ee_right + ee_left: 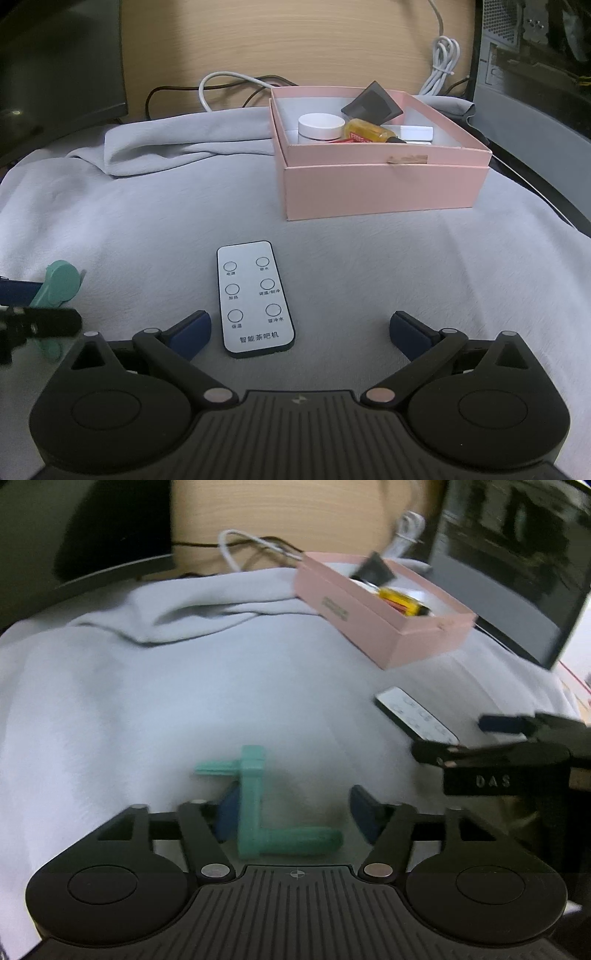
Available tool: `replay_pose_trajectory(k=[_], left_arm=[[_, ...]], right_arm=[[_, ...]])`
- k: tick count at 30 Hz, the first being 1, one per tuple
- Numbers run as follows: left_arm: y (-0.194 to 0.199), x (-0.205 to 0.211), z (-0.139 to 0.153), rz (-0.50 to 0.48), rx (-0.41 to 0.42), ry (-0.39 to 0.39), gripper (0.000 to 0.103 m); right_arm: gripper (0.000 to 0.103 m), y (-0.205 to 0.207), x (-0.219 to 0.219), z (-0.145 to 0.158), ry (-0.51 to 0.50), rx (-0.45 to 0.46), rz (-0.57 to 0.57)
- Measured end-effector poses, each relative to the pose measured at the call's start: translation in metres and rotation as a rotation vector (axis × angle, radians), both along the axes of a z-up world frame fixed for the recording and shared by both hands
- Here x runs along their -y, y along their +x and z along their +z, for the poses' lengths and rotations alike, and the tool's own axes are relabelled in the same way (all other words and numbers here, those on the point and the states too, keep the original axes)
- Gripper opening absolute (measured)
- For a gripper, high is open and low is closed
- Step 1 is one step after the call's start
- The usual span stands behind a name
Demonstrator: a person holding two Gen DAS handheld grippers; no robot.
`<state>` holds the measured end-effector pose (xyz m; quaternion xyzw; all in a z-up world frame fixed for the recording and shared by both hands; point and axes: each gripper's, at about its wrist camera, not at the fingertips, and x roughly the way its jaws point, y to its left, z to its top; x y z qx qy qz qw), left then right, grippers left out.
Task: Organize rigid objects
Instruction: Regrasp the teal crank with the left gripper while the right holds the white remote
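In the left wrist view, the left gripper (295, 812) is seen at the lower centre of the frame with its blue pads spread wide. A green plastic piece (255, 812) lies between them on the grey cloth (129, 709), close against the left pad – whether it touches that pad cannot be told through the blur – and apart from the right one; nothing is grasped. A pink box (399, 642) sits at the upper right, and a white remote (415, 716) lies below it at the right edge, just beside the tips of the other gripper.

In the right wrist view, the right gripper (299, 332) is seen at the bottom with its fingers released and wide apart. The remote is placed between them, nearer the left pad and touched by neither. Inside the box at the upper right are found a white jar (319, 127), a yellow bottle (365, 131) and a dark flat piece (371, 103).
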<state>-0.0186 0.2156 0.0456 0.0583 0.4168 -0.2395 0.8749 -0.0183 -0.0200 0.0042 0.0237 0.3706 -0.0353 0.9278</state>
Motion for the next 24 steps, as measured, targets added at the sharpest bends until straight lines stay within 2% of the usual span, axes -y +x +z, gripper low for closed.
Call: replay_pose_trajectory(k=[3,5,7,8,12,17,20,24], left_arm=[[-0.003,-0.003,0.001,-0.006,0.005,-0.023,0.071],[-0.01,-0.013,0.007,0.036,0.055,-0.057,0.067],[-0.016,-0.017,0.011,0.069,0.132,-0.015,0.067],[-0.015,-0.018,0.012,0.08,0.142,0.005,0.067],[0.004,-0.025,0.003,0.103,0.078,0.026,0.067],[0.019,-0.022,-0.004,0.089,0.056,0.03,0.065],[0.022,-0.018,-0.007,0.064,0.05,0.028,0.06],[0.021,-0.02,-0.01,0.058,0.065,0.016,0.06]], right_arm=[[0.103,0.0,0.0,0.0,0.001,0.0,0.003],[0.103,0.0,0.0,0.0,0.002,0.0,0.003],[0.103,0.0,0.001,-0.001,0.002,0.0,0.005],[0.103,0.0,0.001,-0.001,0.002,0.0,0.006],[0.103,0.0,0.002,-0.001,0.003,0.0,0.007],[0.103,0.0,0.002,-0.001,0.003,0.0,0.006],[0.103,0.0,0.002,-0.001,0.003,0.0,0.007],[0.103,0.0,0.001,-0.001,0.003,0.0,0.003]])
